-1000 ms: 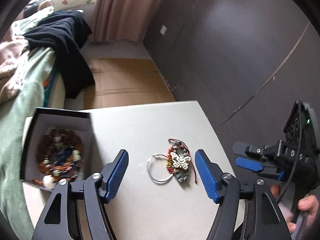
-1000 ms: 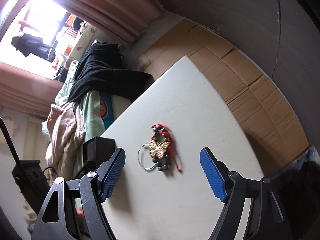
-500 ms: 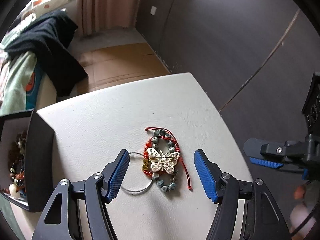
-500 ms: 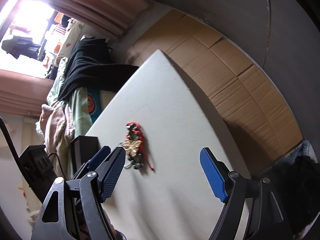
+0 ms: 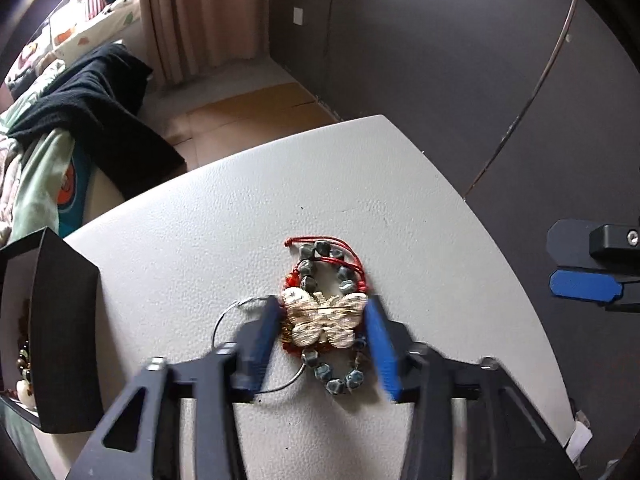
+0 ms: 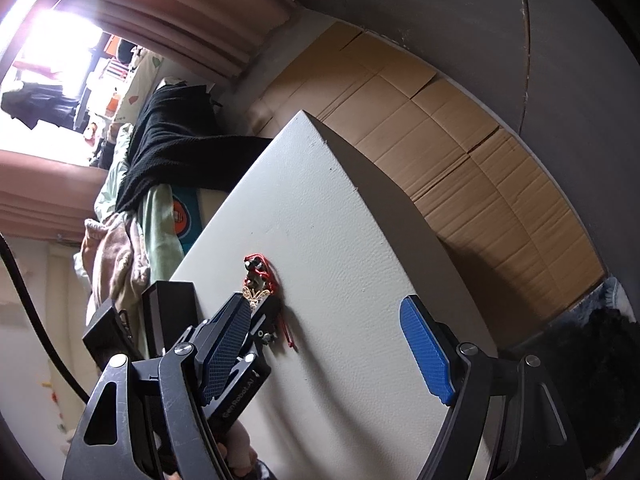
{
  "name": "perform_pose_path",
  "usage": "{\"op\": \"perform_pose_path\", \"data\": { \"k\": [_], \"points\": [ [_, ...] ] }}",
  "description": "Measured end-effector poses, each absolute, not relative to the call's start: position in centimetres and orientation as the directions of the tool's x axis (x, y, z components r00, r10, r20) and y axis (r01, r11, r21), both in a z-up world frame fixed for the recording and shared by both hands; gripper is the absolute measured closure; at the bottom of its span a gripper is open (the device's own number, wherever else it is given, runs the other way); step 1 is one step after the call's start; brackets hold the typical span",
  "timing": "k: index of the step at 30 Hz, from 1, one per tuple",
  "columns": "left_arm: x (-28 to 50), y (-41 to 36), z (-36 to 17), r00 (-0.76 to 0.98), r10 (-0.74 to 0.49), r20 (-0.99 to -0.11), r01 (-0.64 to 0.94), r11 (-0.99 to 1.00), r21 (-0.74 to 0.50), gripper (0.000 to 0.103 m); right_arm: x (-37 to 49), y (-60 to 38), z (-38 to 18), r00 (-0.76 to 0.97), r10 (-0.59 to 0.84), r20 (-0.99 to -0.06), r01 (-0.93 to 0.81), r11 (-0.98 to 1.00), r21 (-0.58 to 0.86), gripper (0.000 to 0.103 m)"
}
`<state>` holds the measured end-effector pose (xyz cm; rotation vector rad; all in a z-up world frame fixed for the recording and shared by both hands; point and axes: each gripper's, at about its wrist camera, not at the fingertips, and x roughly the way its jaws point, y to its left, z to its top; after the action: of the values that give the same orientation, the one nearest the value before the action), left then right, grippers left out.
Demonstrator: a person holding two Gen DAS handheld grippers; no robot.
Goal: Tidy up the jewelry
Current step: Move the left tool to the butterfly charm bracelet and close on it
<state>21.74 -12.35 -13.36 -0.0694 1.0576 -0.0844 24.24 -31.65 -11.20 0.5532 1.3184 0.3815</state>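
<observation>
The bracelet point(image 5: 326, 312) lies flat on the white desk point(image 5: 224, 240), its long axis running straight away from the left claw point(image 5: 325, 330), red cord end farthest, grey beads nearest; the butterfly charm point(image 5: 324, 322) sits crosswise between the blue pads point(image 5: 382, 344), which press its wings from both sides, so this claw grips the charm; a second ago the pads stood wide apart and short of it, half a second ago they flanked it, now they have closed in; a thin wire ring point(image 5: 240, 316) lies partly under the left pad; left of the claw stands a black box point(image 5: 60, 320) holding beaded jewelry point(image 5: 22, 360); the right claw point(image 6: 332, 344) hangs wide open, empty, over the desk, the bracelet point(image 6: 260, 284) beyond its left pad
</observation>
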Motion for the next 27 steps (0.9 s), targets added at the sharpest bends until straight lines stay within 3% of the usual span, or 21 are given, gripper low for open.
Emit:
{"op": "perform_pose_path", "data": {
  "k": [7,8,9,20,21,24,27],
  "points": [
    [20.5,-10.7,-11.6,0.510,-0.167,-0.844,0.041,0.985,-0.170,0.064,24.4,-30.7,-11.2,0.217,0.573,-0.791,0.032,0.805,0.592,0.025],
    [20.3,-10.3,-11.3,0.516,-0.167,-0.840,0.037,0.984,-0.172,0.072,24.4,-30.5,-11.3,0.217,0.572,-0.791,0.029,0.806,0.591,0.025],
    [20.1,-9.9,-11.0,0.512,-0.170,-0.842,0.031,0.983,-0.180,0.088,24.4,-30.1,-11.3,0.216,0.571,-0.792,0.023,0.808,0.589,0.025],
    [19.7,-7.5,-9.9,0.511,-0.196,-0.837,-0.009,0.972,-0.234,0.087,24.5,-26.9,-11.6,0.205,0.562,-0.801,-0.008,0.819,0.573,0.026],
    [19.9,-7.7,-10.0,0.501,-0.196,-0.843,-0.008,0.973,-0.231,0.080,24.5,-26.9,-11.5,0.206,0.561,-0.801,-0.008,0.820,0.572,0.026],
    [20.3,-8.5,-10.2,0.503,-0.186,-0.844,0.004,0.977,-0.213,0.040,24.6,-27.3,-11.2,0.220,0.562,-0.798,-0.004,0.818,0.575,0.026],
    [20.7,-9.2,-10.4,0.506,-0.191,-0.841,0.014,0.977,-0.213,0.039,24.6,-28.2,-10.8,0.236,0.566,-0.790,0.014,0.811,0.585,0.026]
  ]
}}
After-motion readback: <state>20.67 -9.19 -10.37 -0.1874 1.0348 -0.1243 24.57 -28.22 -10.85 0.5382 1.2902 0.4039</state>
